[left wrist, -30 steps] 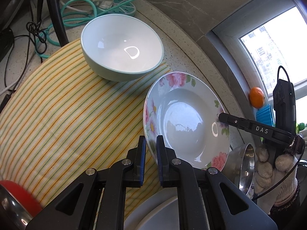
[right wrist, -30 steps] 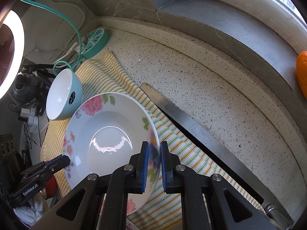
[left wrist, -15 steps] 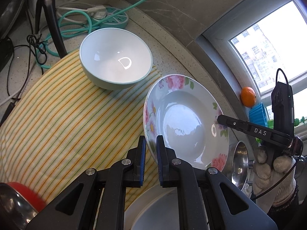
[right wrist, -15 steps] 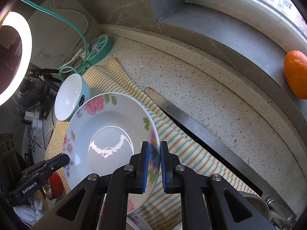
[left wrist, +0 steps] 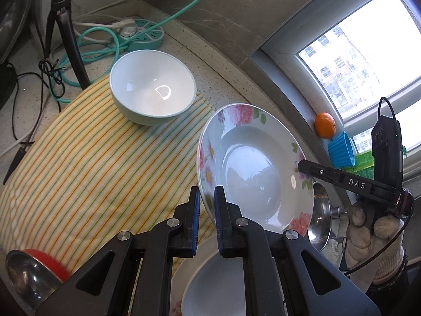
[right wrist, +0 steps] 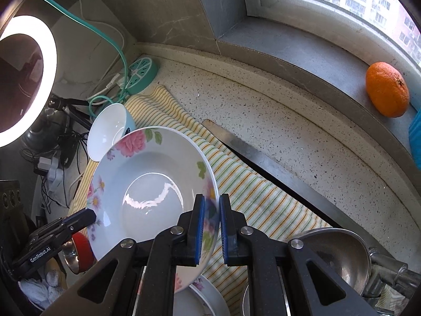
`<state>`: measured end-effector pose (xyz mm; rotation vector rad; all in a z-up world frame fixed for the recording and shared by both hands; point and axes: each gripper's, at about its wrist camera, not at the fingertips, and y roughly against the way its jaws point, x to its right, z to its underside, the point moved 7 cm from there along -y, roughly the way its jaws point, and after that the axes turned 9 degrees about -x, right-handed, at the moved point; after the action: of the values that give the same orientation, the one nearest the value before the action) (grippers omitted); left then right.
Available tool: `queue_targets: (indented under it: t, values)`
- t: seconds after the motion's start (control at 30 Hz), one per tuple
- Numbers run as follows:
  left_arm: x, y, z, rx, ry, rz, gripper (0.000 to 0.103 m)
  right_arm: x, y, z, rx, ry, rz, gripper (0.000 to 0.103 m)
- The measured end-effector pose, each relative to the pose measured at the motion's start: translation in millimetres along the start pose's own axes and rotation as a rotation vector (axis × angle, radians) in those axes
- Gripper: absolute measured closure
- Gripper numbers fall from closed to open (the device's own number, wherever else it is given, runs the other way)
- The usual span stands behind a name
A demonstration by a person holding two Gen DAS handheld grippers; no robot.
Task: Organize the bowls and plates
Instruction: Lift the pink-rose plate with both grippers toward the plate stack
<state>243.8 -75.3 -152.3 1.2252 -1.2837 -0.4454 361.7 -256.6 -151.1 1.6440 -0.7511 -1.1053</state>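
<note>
A flowered plate (left wrist: 252,173) hangs in the air above the striped cloth (left wrist: 86,173), held by both grippers on opposite rims. My left gripper (left wrist: 207,197) is shut on its near rim. My right gripper (right wrist: 210,205) is shut on the other rim of the plate (right wrist: 147,184). A pale green bowl (left wrist: 152,87) stands on the far part of the cloth; it also shows in the right wrist view (right wrist: 109,129). More plates (left wrist: 210,276) lie stacked below the held one.
A teal power strip (left wrist: 142,33) with cables and a tripod leg (left wrist: 71,42) are behind the bowl. A red-rimmed steel bowl (left wrist: 29,273) sits at the near left. A steel bowl (right wrist: 339,252) sits by the sink. An orange (right wrist: 386,92) rests on the windowsill.
Both grippers have lifted the flowered plate higher and drawn it back from the green bowl. More of the stacked plates below has come into view.
</note>
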Motion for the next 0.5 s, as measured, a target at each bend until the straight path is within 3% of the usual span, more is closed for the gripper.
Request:
queue_targets:
  t: [0.5]
  values:
    - [4.1, 20.1, 27.9, -0.030, -0.092, 0.026, 0.094, -13.8, 22.3, 56.6, 0.054, -0.090, 0.006, 0.093]
